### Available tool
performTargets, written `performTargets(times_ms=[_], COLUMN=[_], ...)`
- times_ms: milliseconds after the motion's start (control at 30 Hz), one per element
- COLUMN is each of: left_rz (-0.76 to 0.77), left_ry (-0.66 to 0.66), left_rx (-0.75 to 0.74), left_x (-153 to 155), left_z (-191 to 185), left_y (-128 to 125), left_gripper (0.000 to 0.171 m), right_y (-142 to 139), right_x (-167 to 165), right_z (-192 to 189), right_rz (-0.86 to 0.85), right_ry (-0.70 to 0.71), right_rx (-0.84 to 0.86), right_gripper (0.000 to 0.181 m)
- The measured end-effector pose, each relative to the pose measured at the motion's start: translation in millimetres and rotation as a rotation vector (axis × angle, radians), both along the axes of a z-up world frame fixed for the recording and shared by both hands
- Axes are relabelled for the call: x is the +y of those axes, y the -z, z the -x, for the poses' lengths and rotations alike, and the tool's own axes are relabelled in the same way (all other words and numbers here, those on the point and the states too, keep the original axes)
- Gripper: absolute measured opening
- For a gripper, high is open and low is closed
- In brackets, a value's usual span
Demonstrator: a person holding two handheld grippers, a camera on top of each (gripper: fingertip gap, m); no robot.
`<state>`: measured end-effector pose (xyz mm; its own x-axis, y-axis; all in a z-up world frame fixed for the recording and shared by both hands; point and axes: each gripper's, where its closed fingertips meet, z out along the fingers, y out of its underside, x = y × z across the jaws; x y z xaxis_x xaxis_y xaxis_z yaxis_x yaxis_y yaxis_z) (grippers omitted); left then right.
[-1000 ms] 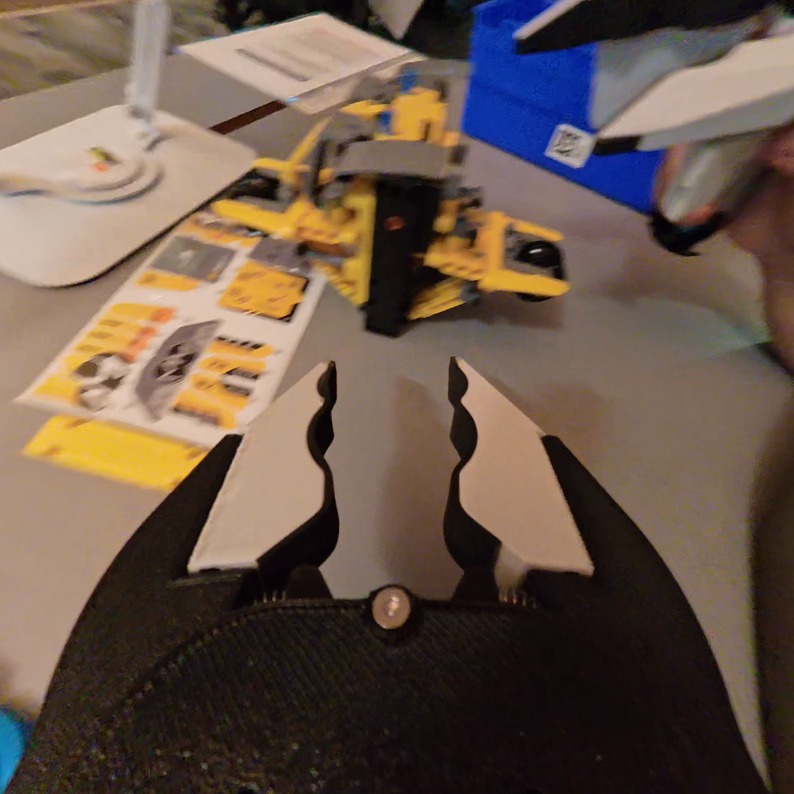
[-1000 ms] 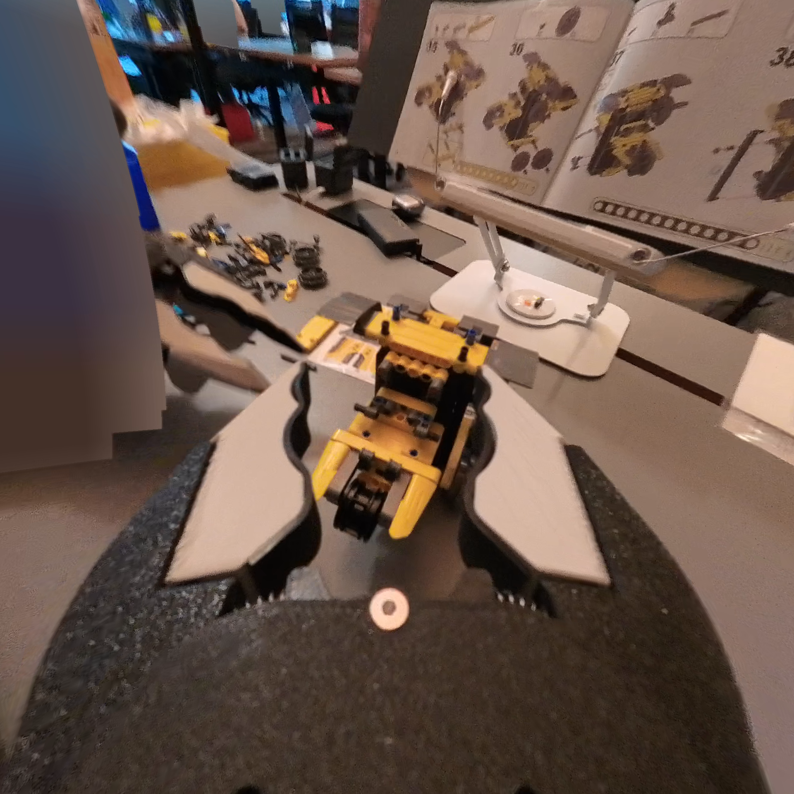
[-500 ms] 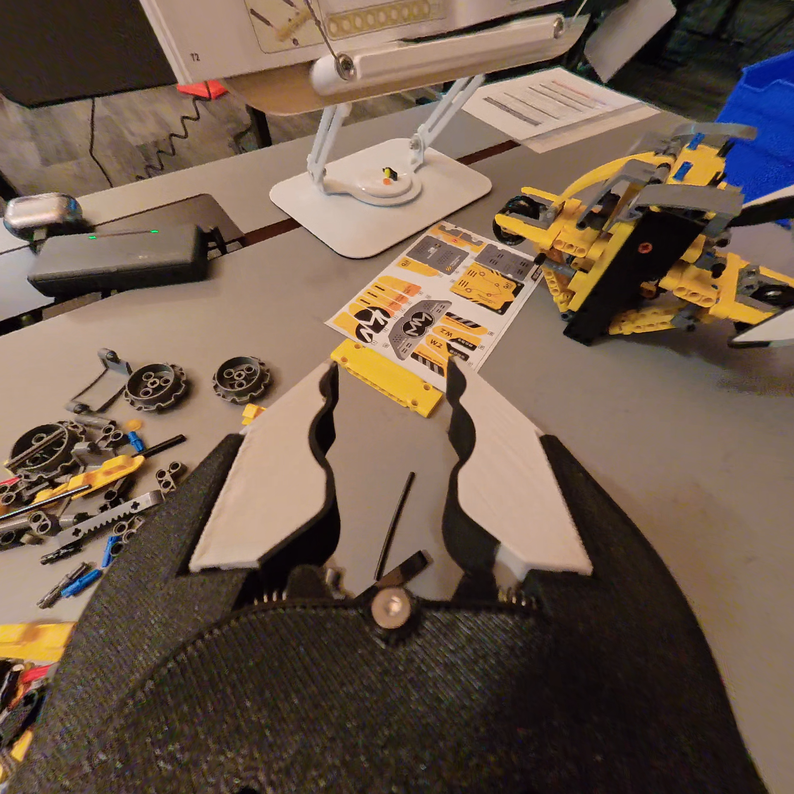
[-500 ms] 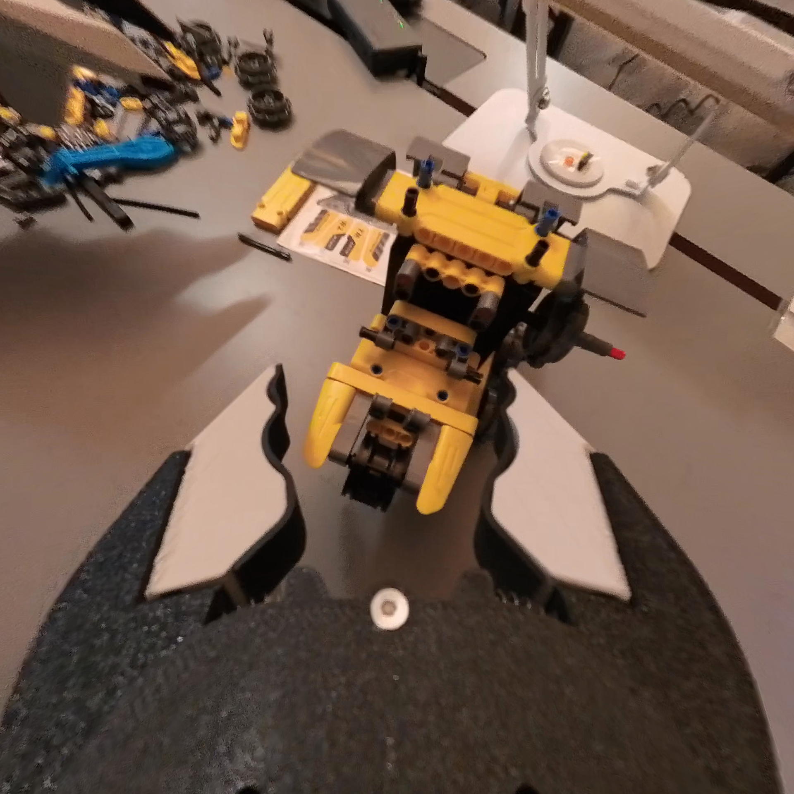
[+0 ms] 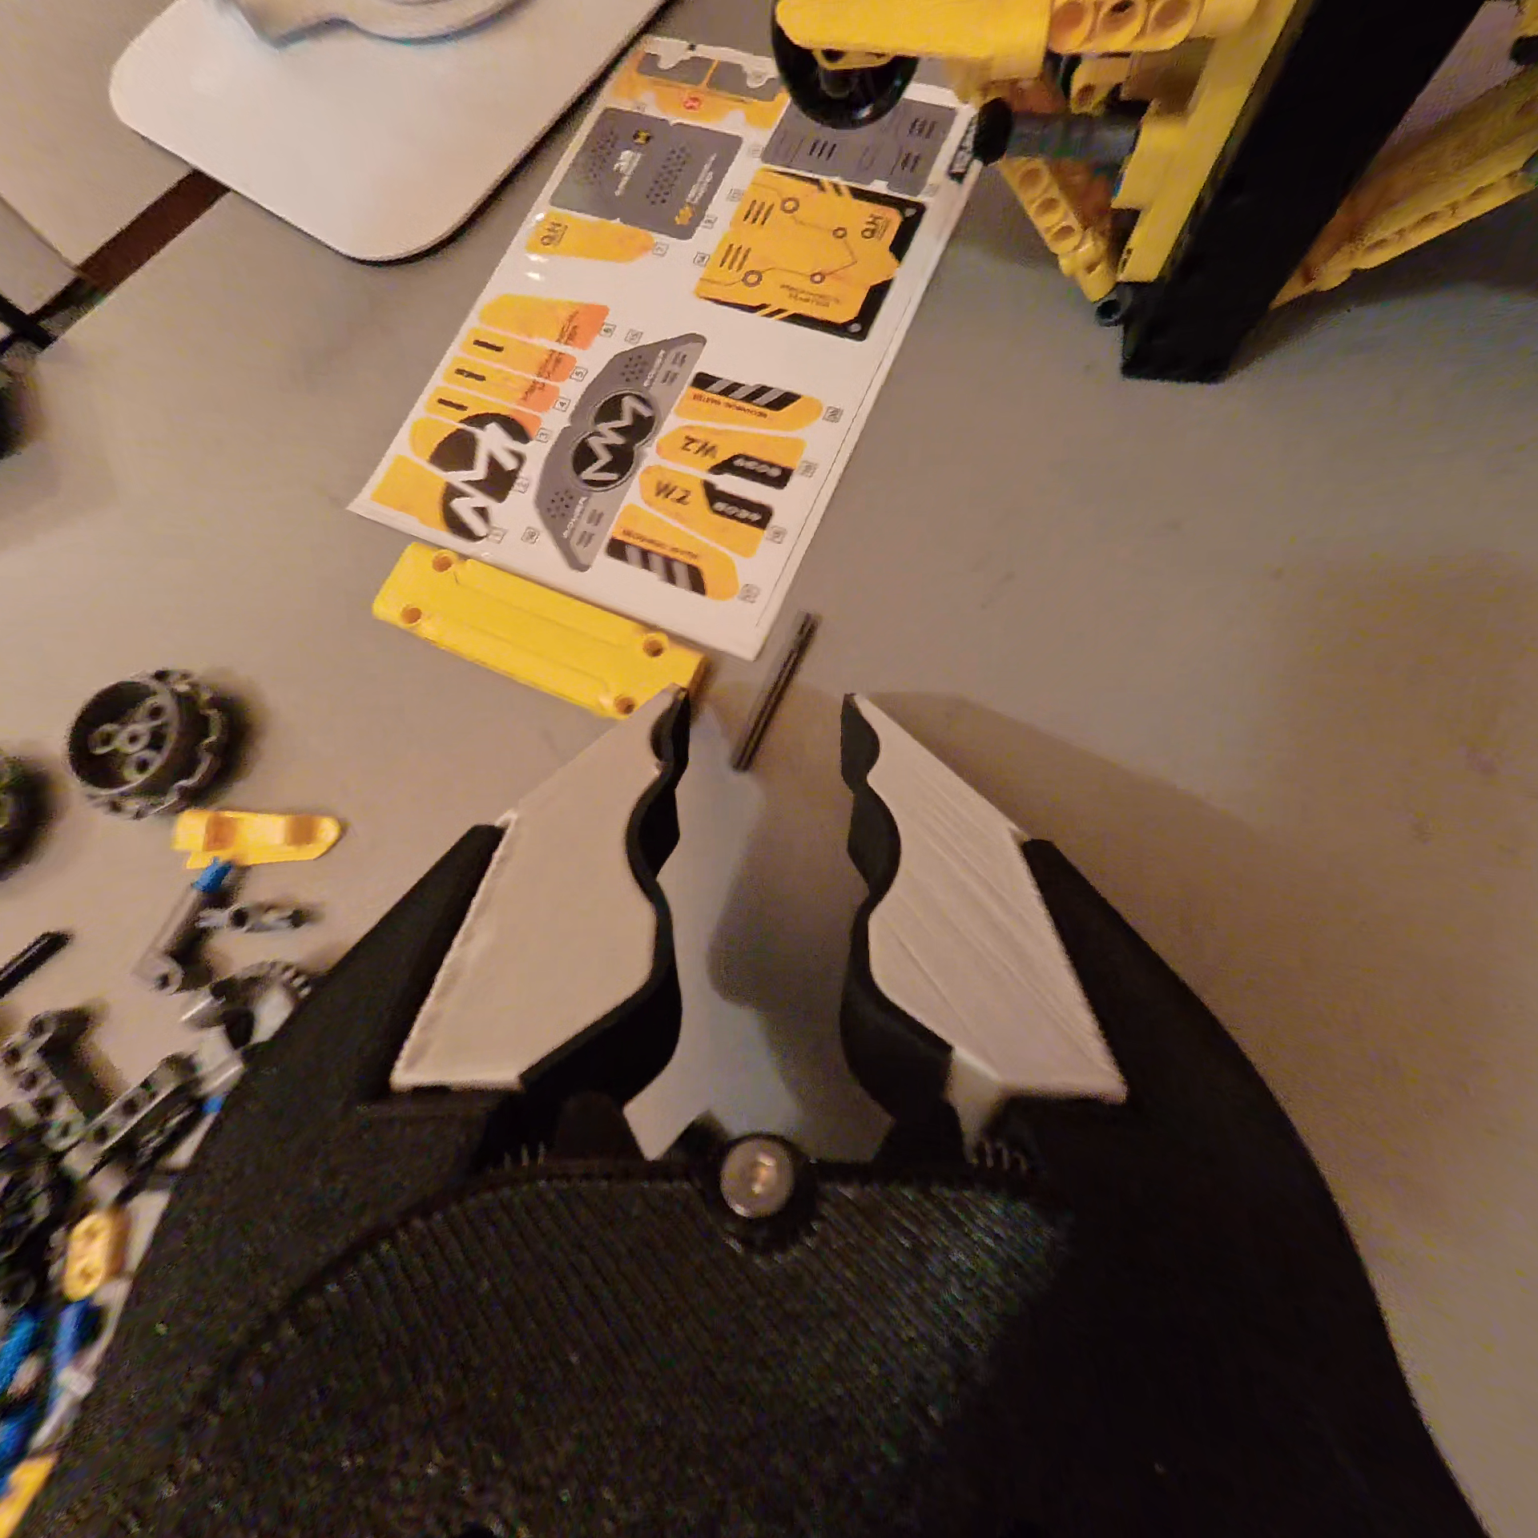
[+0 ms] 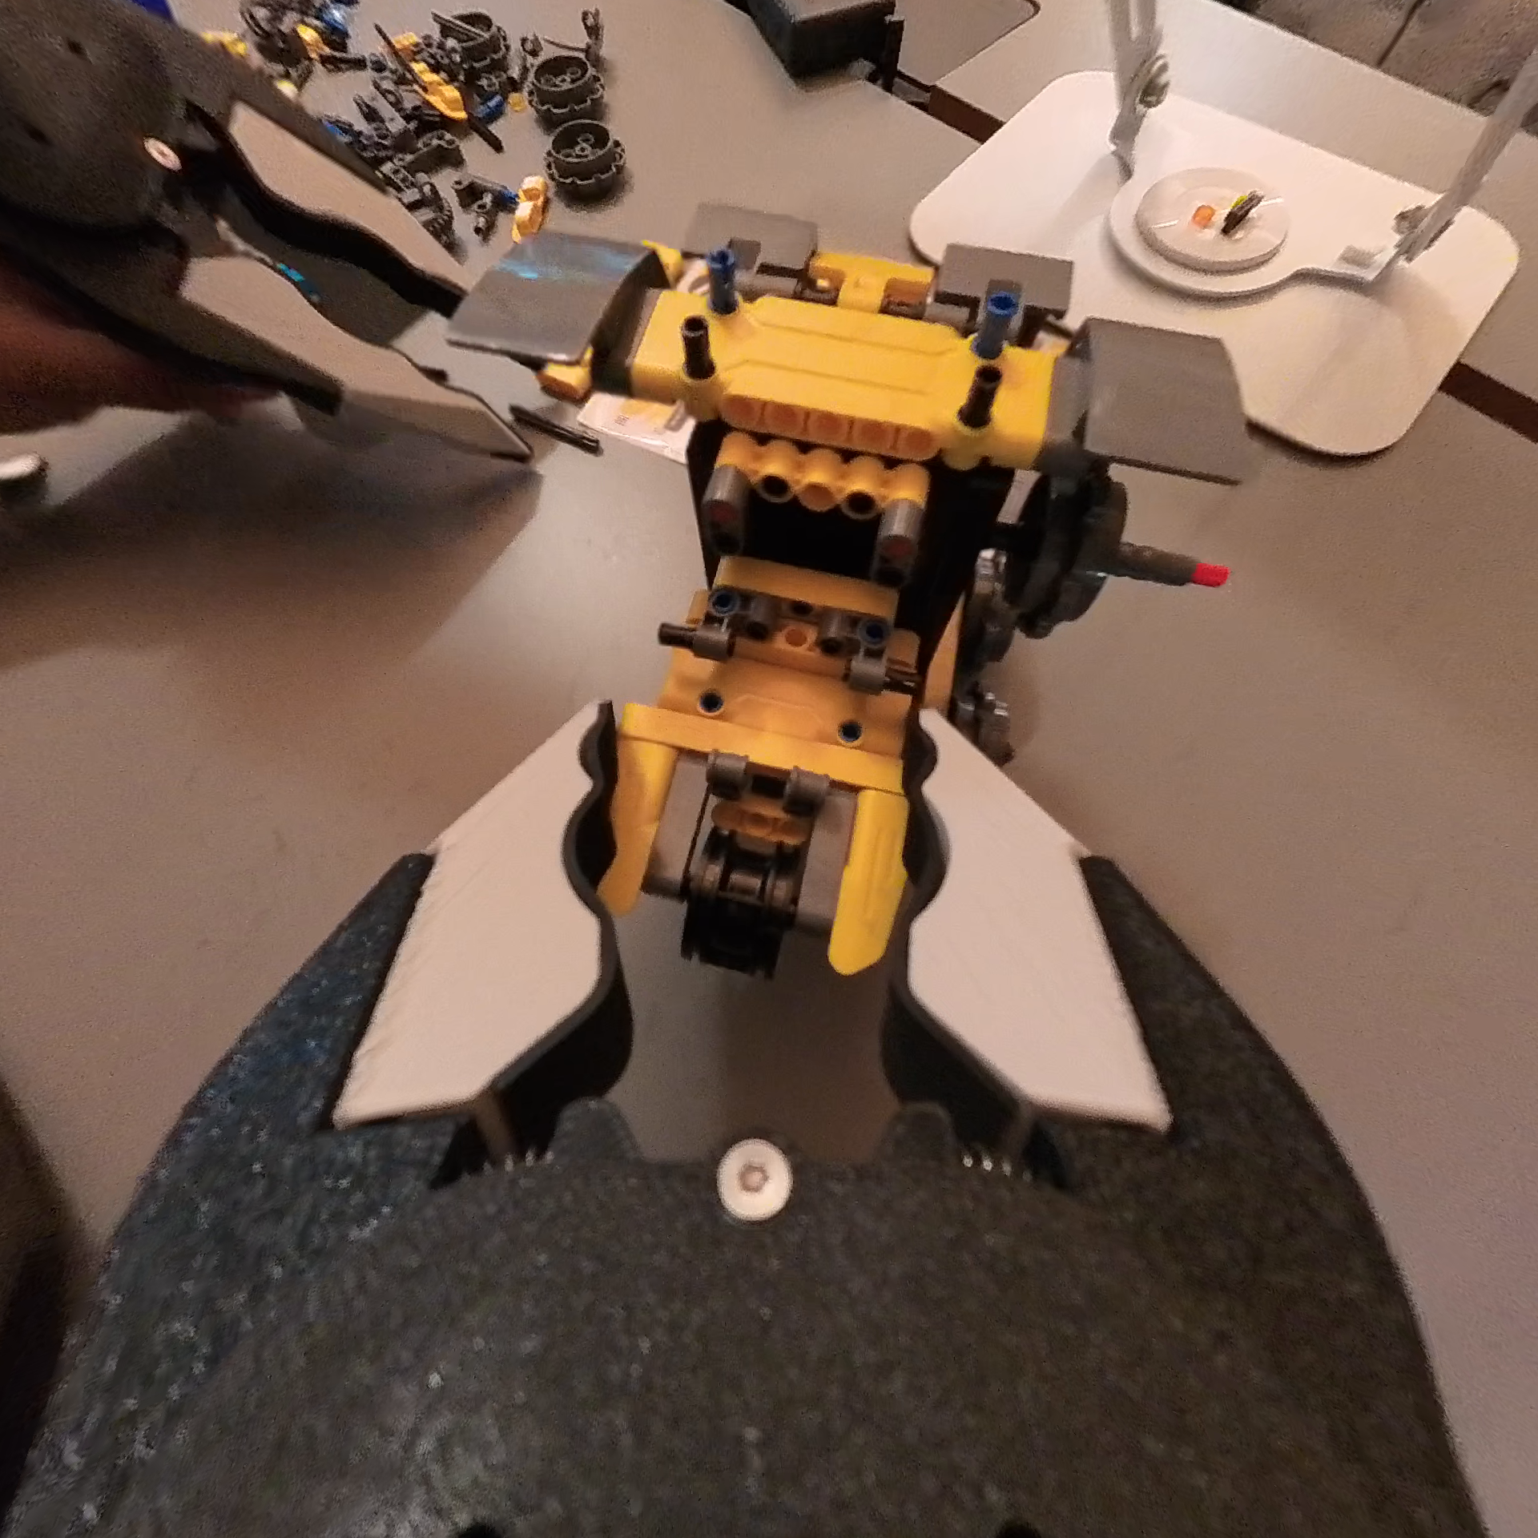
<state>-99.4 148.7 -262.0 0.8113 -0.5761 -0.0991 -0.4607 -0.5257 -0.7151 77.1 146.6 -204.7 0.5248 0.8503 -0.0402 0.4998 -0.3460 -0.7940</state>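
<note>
Seen at left gripper [image 5: 761,716]: jaws half open, empty, low over thin black plastic rod [image 5: 774,691], beside flat yellow plastic panel [image 5: 533,628]. At right gripper [image 6: 761,732]: jaws closed against 2 sides of yellow-and-black brick vehicle model [image 6: 832,366], resting on grey table [image 6: 333,749].

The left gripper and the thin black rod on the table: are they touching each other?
Apart. In the left wrist view the thin black rod lies on the table ahead of the open left gripper, with grey table visible beside both fingertips.
</note>
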Motion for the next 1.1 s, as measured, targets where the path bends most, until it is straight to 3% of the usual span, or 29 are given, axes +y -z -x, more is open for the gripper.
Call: performTargets(times_ms=[67,167,200,333,467,533,700,967,1100], left_rz=[0.018,0.018,0.01,0.021,0.028,0.018,-0.013,-0.154,-0.233], left_ry=[0.028,0.046,0.036,0.034,0.041,0.043,0.047,0.097,0.148], left_rx=[-0.044,-0.047,-0.038,-0.04,-0.045,-0.036,-0.005,-0.167,-0.197], left_x=[-1.2,-0.4,1.2,1.5,0.7,0.4,0.1,-7.3,-14.7], left_z=[-12.3,-18.6,-17.2,-17.1,-18.1,-18.2,-18.9,-41.8,-61.3], left_y=[3.4,4.8,4.8,5.9,6.3,6.0,4.9,-40.2,-58.3], left_gripper=[0.035,0.03,0.028,0.027,0.017,0.003,0.003,0.003,0.003], right_y=[-2.9,-11.9,-16.4,-24.5,-25.7,-24.5,-24.3,-29.2,-31.6], right_x=[-2.5,-6.3,-7.0,-4.7,-1.4,-3.8,-6.7,-4.4,-2.5], right_z=[-1.5,-4.9,-5.4,-8.3,-6.9,-3.0,7.8,8.4,14.3], right_rz=[0.046,0.079,0.081,0.09,0.014,-0.021,-0.109,-0.151,-0.109], right_ry=[-0.014,-0.053,-0.065,-0.058,-0.032,-0.033,-0.021,0.004,0.034], right_rx=[0.043,0.116,0.147,0.21,0.166,0.131,0.072,0.078,0.154], right_gripper=[0.066,0.034,0.033,0.044,0.054,0.057,0.07,0.071,0.082])
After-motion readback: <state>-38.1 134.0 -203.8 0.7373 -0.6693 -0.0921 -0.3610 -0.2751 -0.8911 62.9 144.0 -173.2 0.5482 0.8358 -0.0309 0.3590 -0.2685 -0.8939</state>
